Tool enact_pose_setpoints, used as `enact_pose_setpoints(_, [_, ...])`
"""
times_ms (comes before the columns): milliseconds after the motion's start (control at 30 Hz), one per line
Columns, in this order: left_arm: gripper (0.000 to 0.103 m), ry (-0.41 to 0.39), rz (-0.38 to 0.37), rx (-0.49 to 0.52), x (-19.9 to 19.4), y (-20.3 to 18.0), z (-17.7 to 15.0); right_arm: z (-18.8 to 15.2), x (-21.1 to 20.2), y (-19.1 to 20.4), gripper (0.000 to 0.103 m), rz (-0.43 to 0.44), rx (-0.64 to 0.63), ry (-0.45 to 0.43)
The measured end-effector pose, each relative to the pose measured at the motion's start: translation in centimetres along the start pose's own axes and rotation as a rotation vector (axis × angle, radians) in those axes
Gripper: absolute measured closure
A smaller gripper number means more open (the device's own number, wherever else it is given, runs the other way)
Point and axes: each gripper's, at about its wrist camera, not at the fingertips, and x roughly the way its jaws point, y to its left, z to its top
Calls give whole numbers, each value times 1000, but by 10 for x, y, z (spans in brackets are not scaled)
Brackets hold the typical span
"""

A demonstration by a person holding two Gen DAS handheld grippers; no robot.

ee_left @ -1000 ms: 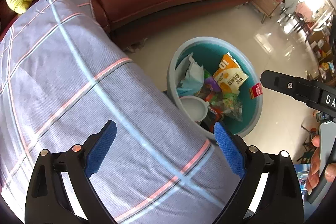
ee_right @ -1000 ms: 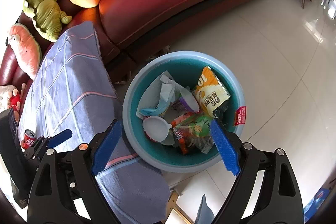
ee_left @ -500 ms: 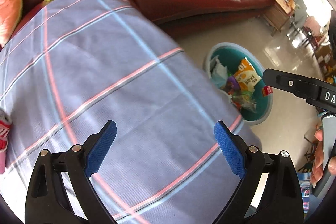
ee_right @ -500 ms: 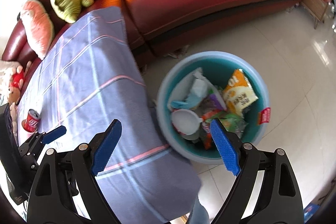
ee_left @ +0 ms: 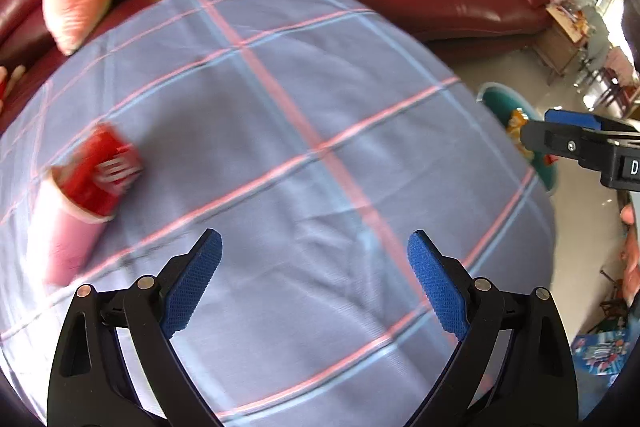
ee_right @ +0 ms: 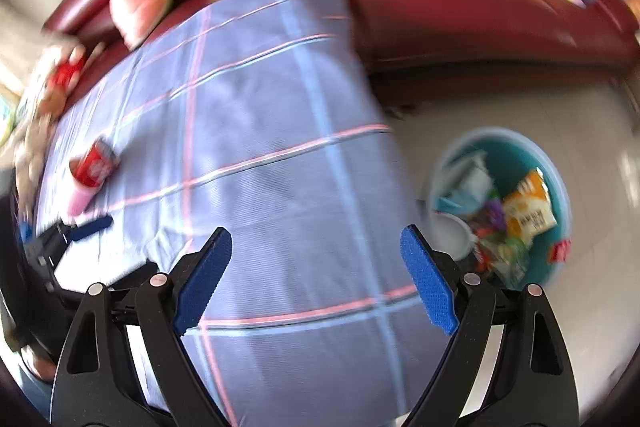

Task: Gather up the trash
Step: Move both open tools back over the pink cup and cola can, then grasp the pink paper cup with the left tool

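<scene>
Red can (ee_left: 106,169) lies tipped on checked cloth (ee_left: 300,155); pink cup (ee_left: 66,239) touching it.

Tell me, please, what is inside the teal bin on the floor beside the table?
The teal bin holds an orange snack bag, a white cup, pale crumpled wrapping and smaller colourful wrappers. Whatever lies beneath that pile is covered, and the blur hides finer detail.

Lilac cloth (ee_left: 304,155) with pink-and-blue checks, red can (ee_left: 106,171), teal bin (ee_right: 556,187).
</scene>
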Motion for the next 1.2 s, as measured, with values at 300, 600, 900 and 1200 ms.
enact_pose_setpoints(300, [9,-16,127,-50,-28,110,-35,19,28,108,21,15,-313,85])
enact_pose_setpoints(600, [9,9,128,-70,-16,183,-45,33,59,197,21,-3,-627,92])
enact_pose_setpoints(900, [32,-21,21,-26,-2,200,-26,43,80,271,21,43,-999,62])
enact_pose_setpoints(1200, [41,-9,-94,-25,-1,224,-28,52,102,311,21,72,-1280,105])
